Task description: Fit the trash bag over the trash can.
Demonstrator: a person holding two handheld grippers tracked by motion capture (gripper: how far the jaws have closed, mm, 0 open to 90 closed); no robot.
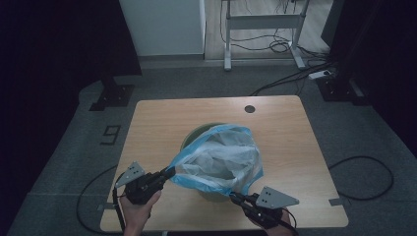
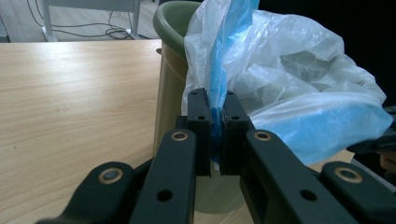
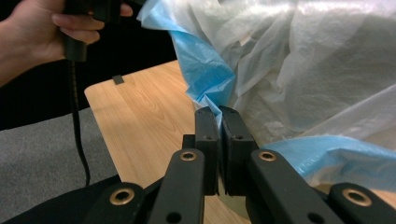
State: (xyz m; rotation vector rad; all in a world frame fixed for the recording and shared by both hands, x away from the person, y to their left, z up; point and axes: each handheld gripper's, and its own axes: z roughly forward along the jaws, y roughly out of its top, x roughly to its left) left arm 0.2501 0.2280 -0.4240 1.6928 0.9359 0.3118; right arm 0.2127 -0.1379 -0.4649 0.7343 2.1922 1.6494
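Bag liner (image 1: 221, 157) draped over green bin (image 1: 196, 133) at table (image 1: 157, 123) centre. Left gripper (image 1: 169, 173) at 8 o'clock, right gripper (image 1: 236, 197) at 5, both clamped on blue hem. Mouth spread, not yet pulled down over rim.

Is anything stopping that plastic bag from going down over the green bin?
Nothing visible does. Both grippers, left and right, are shut on the blue bag's rim, and the bag is spread over the green bin on the table.

dim room, grey carpet floor (image 1: 64, 162), wooden table (image 1: 157, 123), white cabinet (image 1: 162, 27), loose cables (image 1: 280, 46)
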